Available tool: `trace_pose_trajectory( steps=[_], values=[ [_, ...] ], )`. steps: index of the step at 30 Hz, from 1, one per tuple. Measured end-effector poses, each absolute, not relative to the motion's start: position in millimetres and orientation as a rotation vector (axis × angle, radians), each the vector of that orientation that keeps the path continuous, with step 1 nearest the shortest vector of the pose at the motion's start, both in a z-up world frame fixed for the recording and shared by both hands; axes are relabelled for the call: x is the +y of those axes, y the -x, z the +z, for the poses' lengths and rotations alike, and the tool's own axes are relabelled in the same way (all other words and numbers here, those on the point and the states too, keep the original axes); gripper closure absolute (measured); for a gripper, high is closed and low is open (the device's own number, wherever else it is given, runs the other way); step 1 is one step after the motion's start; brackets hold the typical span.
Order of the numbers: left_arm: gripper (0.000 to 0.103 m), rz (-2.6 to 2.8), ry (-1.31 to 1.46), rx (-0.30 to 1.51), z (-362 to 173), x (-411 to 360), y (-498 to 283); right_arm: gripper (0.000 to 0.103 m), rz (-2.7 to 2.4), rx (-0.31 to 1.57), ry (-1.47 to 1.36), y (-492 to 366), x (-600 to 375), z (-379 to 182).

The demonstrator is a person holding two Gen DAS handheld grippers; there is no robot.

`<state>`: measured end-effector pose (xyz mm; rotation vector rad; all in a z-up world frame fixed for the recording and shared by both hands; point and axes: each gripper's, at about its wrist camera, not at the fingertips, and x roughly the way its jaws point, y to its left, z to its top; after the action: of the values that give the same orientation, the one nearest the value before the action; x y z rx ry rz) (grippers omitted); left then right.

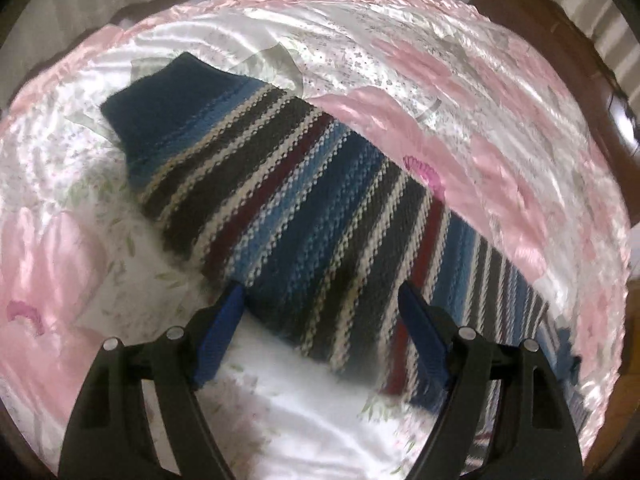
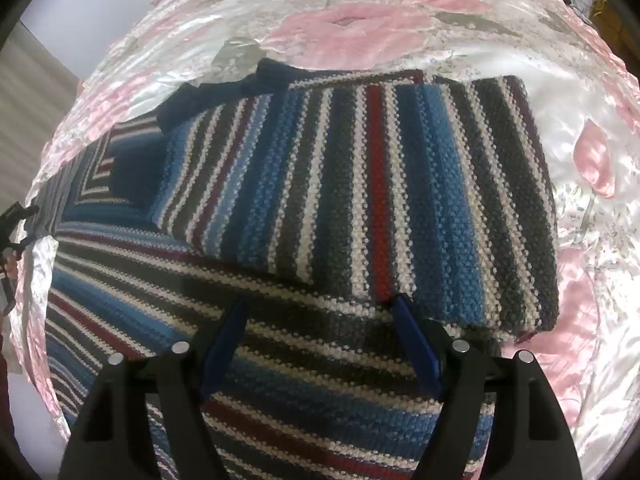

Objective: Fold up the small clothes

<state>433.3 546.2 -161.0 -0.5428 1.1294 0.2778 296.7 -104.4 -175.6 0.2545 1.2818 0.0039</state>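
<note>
Our left gripper (image 1: 320,300) and right gripper (image 2: 318,316) are both wide apart, empty. The sweater (image 2: 360,184) looks thick, soft, floppy; we judge the sleeve (image 1: 248,168) cuff best to pinch.

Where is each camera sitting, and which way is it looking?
Left wrist view: sits on the left gripper, looking forward between its open blue fingers at a sleeve of the striped sweater lying on the pink flowery bedspread.
Right wrist view: sits on the right gripper, looking along its open blue fingers at the sweater's body, with one part folded over on top.
Both views show the same sweater and bedspread; no hand shows in either one.
</note>
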Motion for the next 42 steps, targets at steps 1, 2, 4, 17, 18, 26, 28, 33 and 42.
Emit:
trace_pose_trajectory(
  steps=[1, 2, 4, 17, 18, 26, 28, 33, 42],
  values=[
    [0.028, 0.281, 0.557, 1.120, -162, 547, -436, 0.027, 0.003, 1.283, -0.256, -297, -104, -176],
    [0.036, 0.284, 0.555, 1.117, -163, 547, -437, 0.027, 0.003, 1.284, -0.255, -297, -104, -177],
    [0.048, 0.285, 0.539, 1.115, -165, 544, -441, 0.026, 0.004, 1.285, -0.243, -297, -102, -179],
    [0.092, 0.140, 0.567, 0.896, -115, 504, -421, 0.026, 0.019, 1.273, -0.235, -288, -101, -178],
    [0.092, 0.113, 0.558, 0.886, -109, 494, -420, 0.026, 0.020, 1.272, -0.239, -287, -102, -177],
    [0.092, -0.094, 0.457, 0.835, -71, 396, -409, 0.026, 0.014, 1.259, -0.264, -280, -109, -172],
    [0.092, -0.148, 0.393, 0.815, -63, 362, -403, 0.026, 0.013, 1.255, -0.271, -279, -111, -171],
    [0.092, -0.256, 0.282, 0.797, -60, 282, -387, 0.026, 0.014, 1.247, -0.287, -274, -116, -168],
    [0.091, -0.351, 0.177, 0.821, -87, 182, -366, 0.026, 0.013, 1.238, -0.309, -269, -124, -168]
  ],
)
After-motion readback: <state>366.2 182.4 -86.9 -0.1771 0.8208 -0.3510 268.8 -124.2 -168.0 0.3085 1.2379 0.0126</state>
